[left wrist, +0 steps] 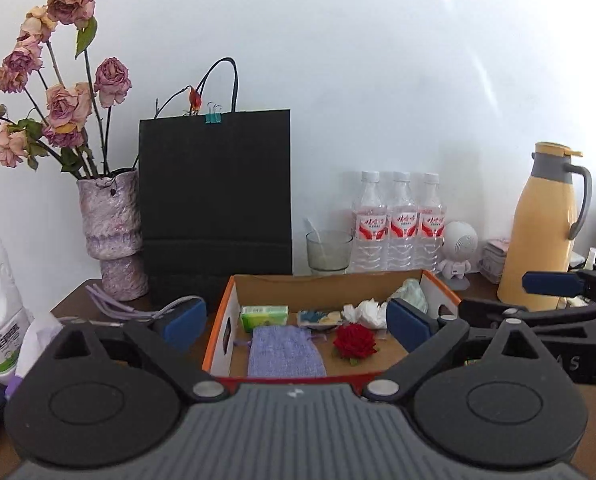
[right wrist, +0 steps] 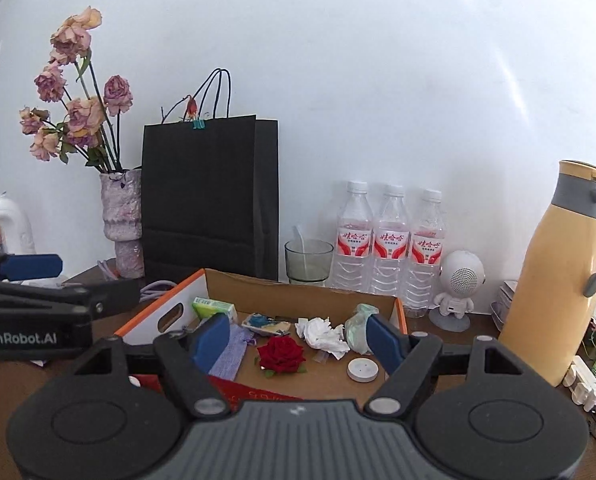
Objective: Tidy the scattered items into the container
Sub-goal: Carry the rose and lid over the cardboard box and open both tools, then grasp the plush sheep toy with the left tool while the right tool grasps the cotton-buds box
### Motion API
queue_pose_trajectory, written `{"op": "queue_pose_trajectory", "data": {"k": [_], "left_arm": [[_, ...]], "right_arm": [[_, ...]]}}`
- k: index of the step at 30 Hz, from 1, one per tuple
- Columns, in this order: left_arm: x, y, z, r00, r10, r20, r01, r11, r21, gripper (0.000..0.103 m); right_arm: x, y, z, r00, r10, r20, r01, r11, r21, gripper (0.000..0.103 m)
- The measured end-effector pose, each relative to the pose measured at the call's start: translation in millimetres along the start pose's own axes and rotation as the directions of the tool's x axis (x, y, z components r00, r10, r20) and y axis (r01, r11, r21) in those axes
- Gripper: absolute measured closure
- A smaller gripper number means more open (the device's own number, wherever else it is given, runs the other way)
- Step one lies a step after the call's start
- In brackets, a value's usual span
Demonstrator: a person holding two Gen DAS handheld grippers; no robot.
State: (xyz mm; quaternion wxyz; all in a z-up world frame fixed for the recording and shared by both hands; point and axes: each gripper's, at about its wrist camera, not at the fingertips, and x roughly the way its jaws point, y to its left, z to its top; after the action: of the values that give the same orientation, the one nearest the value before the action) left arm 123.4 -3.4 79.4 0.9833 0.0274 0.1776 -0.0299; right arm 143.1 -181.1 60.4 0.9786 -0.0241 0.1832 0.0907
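Left wrist view: left tongs (left wrist: 296,318) spread wide, holding nothing, poised over the cardboard box (left wrist: 329,280). In the box: lilac pouch (left wrist: 286,352) at front, red rose (left wrist: 354,341) to its right, green packet (left wrist: 264,316) behind.

Right wrist view: right tongs (right wrist: 298,340) wide apart, empty, above the box; crumpled tissue (right wrist: 323,334) and white disc (right wrist: 362,369) to the rose's right.

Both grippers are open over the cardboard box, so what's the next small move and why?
Probably ease both grippers back and scan outside the box. The left gripper and right gripper are open and empty, while the rose, pouch, tissue and round disc already lie inside.
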Motion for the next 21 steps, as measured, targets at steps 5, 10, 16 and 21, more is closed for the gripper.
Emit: {"op": "queue_pose_trajectory", "data": {"k": [5, 10, 16, 21], "left_arm": [[-63, -4, -67, 0.999, -0.024, -0.039, 0.023, 1.0, -0.004, 0.0], [-123, -20, -139, 0.993, -0.026, -0.118, 0.024, 1.0, -0.02, 0.0], [-143, -41, -164, 0.979, -0.104, -0.178, 0.111, 0.993, 0.033, 0.0], [-118, -61, -139, 0.969, -0.204, -0.141, 0.211, 0.977, 0.033, 0.0]], "right_arm": [[-65, 2, -57, 0.998, -0.003, -0.065, 0.009, 0.996, 0.088, 0.027], [-118, 12, -125, 0.99, -0.002, -0.138, 0.021, 0.991, 0.132, 0.027], [-146, 13, -164, 0.977, -0.026, -0.214, 0.065, 0.982, 0.175, 0.028], [-149, -8, -157, 0.982, -0.096, -0.162, 0.13, 0.968, 0.216, 0.028]]}}
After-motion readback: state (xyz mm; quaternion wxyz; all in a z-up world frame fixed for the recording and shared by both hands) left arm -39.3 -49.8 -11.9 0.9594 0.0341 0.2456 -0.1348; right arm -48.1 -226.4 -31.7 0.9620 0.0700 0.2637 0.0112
